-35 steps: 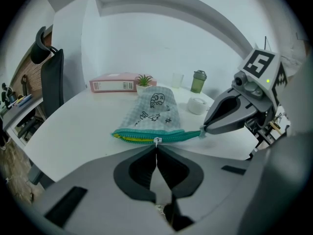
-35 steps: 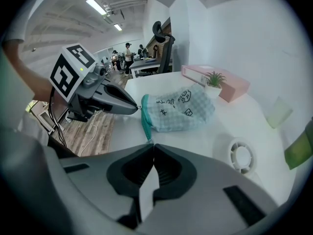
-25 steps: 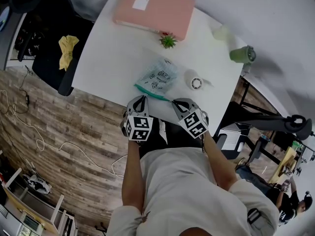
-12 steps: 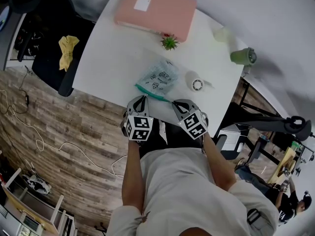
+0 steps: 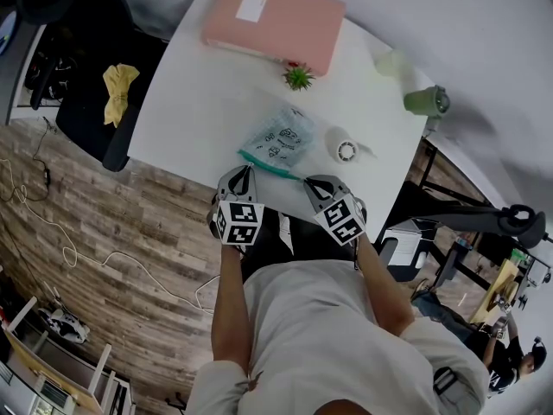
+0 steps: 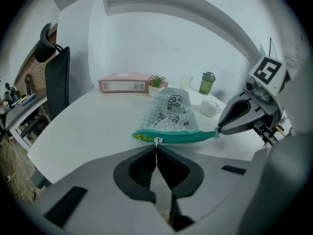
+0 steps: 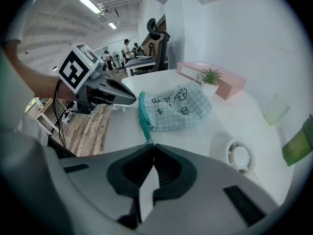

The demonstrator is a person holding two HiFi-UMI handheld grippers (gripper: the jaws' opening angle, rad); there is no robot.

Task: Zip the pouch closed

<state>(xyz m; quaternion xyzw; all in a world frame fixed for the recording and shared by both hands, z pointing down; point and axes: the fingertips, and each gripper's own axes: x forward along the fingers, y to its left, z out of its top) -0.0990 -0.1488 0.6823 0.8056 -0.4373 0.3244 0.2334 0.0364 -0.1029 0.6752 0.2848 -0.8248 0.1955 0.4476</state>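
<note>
A pale checked pouch with a teal zipper edge lies on the white table, near its front edge. My left gripper is shut on the small white zipper pull, close to the zipper's left end. The teal zipper looks closed from the pull across to the right end. My right gripper is shut on the pouch's right end, where its tip meets the teal edge. In the right gripper view the pouch stretches away from my right gripper towards my left gripper.
A pink binder lies at the table's far side with a small green plant in front of it. A white tape roll sits right of the pouch, and a green bottle stands further right. A black chair stands left.
My left gripper has shifted slightly to the left along the zipper line. The right gripper and the pouch have stayed where they were.
</note>
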